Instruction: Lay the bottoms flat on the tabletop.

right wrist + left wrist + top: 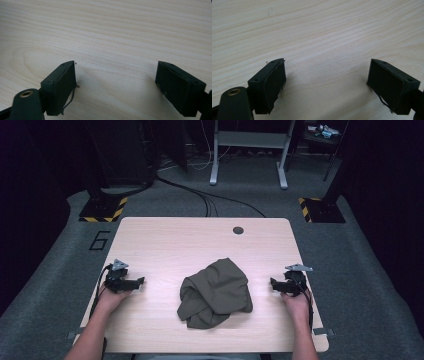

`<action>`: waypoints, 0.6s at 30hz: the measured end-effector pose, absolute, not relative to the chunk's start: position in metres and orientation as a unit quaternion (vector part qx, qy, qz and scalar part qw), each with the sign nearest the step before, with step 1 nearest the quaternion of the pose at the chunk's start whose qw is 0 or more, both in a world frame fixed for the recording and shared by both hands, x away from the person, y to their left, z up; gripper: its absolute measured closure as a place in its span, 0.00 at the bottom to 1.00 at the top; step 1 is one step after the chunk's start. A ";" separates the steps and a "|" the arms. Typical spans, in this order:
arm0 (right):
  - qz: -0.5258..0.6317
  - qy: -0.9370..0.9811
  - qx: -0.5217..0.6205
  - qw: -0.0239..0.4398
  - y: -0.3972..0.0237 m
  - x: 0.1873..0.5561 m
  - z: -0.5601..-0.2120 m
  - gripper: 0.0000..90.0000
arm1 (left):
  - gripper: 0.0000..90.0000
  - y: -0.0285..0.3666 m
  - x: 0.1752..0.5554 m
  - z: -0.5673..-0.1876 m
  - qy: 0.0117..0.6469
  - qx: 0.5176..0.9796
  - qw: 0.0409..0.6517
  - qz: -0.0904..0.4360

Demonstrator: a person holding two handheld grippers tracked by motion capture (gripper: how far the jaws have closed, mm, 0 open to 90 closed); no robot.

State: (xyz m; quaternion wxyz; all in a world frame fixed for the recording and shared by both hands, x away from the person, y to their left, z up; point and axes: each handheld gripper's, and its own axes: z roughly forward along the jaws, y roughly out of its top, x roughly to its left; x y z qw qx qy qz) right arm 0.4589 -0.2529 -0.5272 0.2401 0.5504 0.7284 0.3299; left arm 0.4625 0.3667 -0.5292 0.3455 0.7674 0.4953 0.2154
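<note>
A crumpled olive-green cloth [215,293] lies in a heap on the light wooden table [165,240], near its middle and toward the front. My left gripper [141,281] rests low over the table to the left of the cloth, pointing right at it, a short way off. On the other side my right gripper [272,283] points left at the cloth, also apart from it. In the left gripper view my left gripper [327,72] stands open over bare wood. The right gripper [116,73] in its own view is open too, with nothing between its jaws.
A round cable hole [238,230] sits near the table's far edge. Beyond the table, cables [210,200] run over the grey floor to a metal table frame [248,150]. Yellow-black striped bases [104,210] [320,209] stand at the far left and far right.
</note>
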 end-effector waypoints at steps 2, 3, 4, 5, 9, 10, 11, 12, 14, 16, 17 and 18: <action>0.328 0.731 0.549 0.239 -0.253 0.459 -0.527 0.16 | 0.17 0.367 0.463 -0.529 0.496 0.766 0.346 0.217; 0.327 0.730 0.550 0.239 -0.252 0.459 -0.527 0.16 | 0.17 0.367 0.463 -0.529 0.495 0.767 0.347 0.216; 0.327 0.731 0.549 0.240 -0.252 0.459 -0.527 0.15 | 0.17 0.367 0.464 -0.529 0.494 0.768 0.346 0.217; 0.327 0.731 0.549 0.240 -0.252 0.459 -0.527 0.15 | 0.17 0.367 0.464 -0.529 0.494 0.768 0.346 0.217; 0.327 0.727 0.555 0.240 -0.249 0.459 -0.527 0.14 | 0.19 0.367 0.466 -0.526 0.497 0.773 0.334 0.211; 0.327 0.727 0.555 0.240 -0.249 0.459 -0.527 0.14 | 0.21 0.367 0.466 -0.526 0.497 0.773 0.334 0.211; 0.327 0.728 0.552 0.240 -0.249 0.459 -0.528 0.14 | 0.21 0.367 0.466 -0.525 0.500 0.773 0.332 0.208; 0.327 0.729 0.552 0.240 -0.248 0.459 -0.527 0.14 | 0.24 0.367 0.467 -0.525 0.499 0.773 0.331 0.210; 0.327 0.731 0.549 0.240 -0.248 0.459 -0.528 0.14 | 0.26 0.366 0.467 -0.521 0.500 0.779 0.323 0.197; 0.326 0.733 0.547 0.239 -0.248 0.459 -0.527 0.14 | 0.27 0.362 0.470 -0.519 0.498 0.782 0.328 0.182; 0.328 0.732 0.547 0.237 -0.247 0.459 -0.527 0.14 | 0.27 0.360 0.470 -0.518 0.494 0.788 0.324 0.174; 0.329 0.732 0.548 0.237 -0.247 0.459 -0.527 0.14 | 0.27 0.358 0.470 -0.516 0.489 0.791 0.325 0.173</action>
